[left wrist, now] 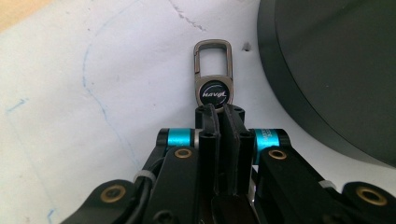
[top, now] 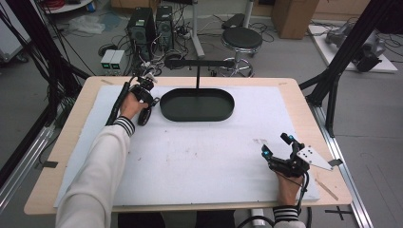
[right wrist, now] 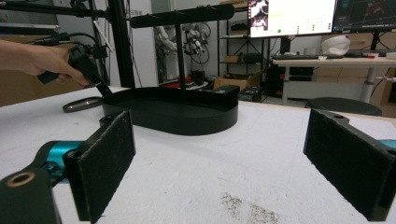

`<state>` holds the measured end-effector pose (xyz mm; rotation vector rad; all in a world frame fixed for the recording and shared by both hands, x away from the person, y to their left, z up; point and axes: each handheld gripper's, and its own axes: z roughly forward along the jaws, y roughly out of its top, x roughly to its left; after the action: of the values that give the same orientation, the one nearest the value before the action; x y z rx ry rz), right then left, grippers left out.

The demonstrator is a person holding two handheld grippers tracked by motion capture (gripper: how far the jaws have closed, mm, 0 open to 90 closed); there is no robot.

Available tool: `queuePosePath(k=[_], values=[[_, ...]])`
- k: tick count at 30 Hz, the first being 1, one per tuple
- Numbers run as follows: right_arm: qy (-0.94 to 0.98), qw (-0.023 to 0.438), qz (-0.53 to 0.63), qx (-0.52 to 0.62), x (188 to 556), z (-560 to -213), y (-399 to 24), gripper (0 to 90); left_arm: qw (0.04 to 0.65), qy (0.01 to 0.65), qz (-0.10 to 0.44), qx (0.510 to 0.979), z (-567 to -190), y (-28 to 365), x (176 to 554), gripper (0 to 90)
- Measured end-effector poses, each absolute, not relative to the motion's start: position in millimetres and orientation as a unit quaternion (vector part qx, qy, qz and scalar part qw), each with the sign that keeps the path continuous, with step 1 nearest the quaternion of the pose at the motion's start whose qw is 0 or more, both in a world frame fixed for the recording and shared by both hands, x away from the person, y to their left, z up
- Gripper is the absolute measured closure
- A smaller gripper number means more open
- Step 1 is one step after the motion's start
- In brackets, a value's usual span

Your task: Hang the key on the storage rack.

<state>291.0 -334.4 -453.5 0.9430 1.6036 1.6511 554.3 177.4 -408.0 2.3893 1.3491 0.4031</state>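
The right gripper (top: 276,146) rests near the table's front right corner, its 2 padded jaws spread wide on nothing. Farther back, the left gripper (left wrist: 223,112) has its jaws closed on a grey metal keychain clip with a round black badge (left wrist: 214,74), lying flat on the white mat (top: 199,156) just beside the black oval tray (top: 197,114).

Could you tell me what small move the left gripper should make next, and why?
Probably lift straight up a little. The left gripper is shut on the keychain, which lies flat on the white mat beside the black tray; raising it would clear the tray's wall before going anywhere.
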Motion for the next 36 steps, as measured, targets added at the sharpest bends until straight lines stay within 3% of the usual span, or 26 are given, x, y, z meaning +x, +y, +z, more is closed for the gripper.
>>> queuePosePath(k=[15,36], values=[[0.608,0.322,0.630,0.359,291,-454,-335,8.1,0.218,0.471,0.161,0.839,-392,190,545,87.2],[0.609,0.324,0.630,0.357,291,-454,-334,8.1,0.359,0.434,0.230,0.794,-338,208,493,87.3]])
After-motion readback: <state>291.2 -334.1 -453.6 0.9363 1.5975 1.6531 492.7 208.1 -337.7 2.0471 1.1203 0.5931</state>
